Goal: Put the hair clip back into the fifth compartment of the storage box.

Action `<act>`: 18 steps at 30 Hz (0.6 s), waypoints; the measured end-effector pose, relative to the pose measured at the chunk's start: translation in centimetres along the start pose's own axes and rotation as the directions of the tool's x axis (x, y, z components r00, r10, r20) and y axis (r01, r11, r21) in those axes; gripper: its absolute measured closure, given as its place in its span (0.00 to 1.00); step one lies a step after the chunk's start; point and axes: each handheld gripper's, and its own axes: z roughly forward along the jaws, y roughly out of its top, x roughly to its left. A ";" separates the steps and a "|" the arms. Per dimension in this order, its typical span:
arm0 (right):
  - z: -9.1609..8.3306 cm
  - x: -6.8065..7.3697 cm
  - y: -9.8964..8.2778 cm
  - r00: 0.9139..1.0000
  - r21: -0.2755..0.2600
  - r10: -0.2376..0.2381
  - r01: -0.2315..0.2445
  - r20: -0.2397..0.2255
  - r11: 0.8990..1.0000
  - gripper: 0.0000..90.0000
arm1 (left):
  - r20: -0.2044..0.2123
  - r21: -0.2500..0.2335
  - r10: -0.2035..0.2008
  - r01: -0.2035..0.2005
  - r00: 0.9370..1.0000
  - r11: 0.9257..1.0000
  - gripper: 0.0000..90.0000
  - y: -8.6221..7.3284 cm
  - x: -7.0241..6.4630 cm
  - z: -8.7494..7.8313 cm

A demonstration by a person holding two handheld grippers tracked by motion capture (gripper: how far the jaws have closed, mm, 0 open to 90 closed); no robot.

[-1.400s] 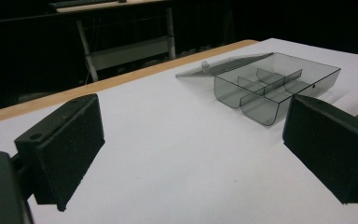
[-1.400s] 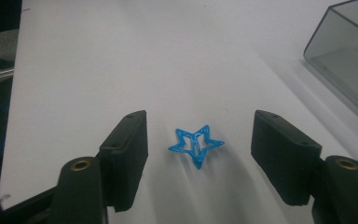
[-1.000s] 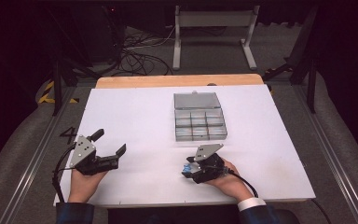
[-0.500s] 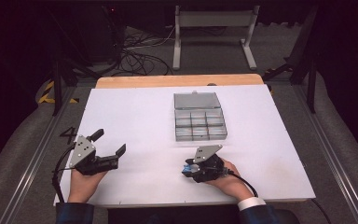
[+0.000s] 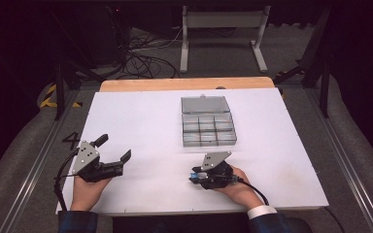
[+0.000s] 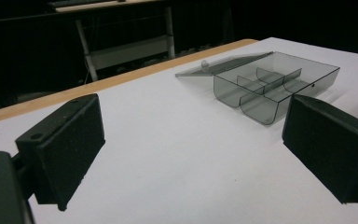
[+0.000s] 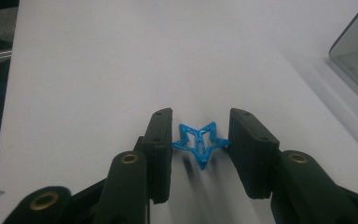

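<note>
We have the right tool (image 7: 200, 140) pinching a blue star-shaped clip (image 7: 199, 143), its jaws having just closed in until the pads meet the star's points. The star sits low over the white counter (image 5: 141, 121), near its front edge on our right. Our left tool (image 6: 193, 154) rests with its jaws spread wide and nothing between them, well apart from the work on the left side.

So, as we judge it, the pick-up is done. What is left is carrying the star to the clear compartment box (image 5: 209, 130), which stands near, just beyond the right tool, with its lid (image 5: 205, 104) folded back flat, and dropping it into a compartment.

We count one star, one box, one lid, two tools. The compartments we can see look empty.
</note>
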 end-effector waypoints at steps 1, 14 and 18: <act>0.0 0.0 0.0 1.000 -0.006 0.005 -0.005 0.002 1.000 0.68 | -0.002 -0.002 0.001 -0.001 1.000 1.000 0.07 0.0 0.0 0.0; -0.8 -0.4 0.2 0.999 -0.058 0.044 -0.042 0.027 0.997 0.68 | 0.002 0.001 -0.002 0.002 1.000 1.000 0.07 0.0 0.0 0.0; -0.9 -0.4 0.2 0.998 -0.067 0.053 -0.051 0.036 0.996 0.68 | 0.002 -0.001 -0.003 0.003 1.000 1.000 0.07 0.0 0.0 0.0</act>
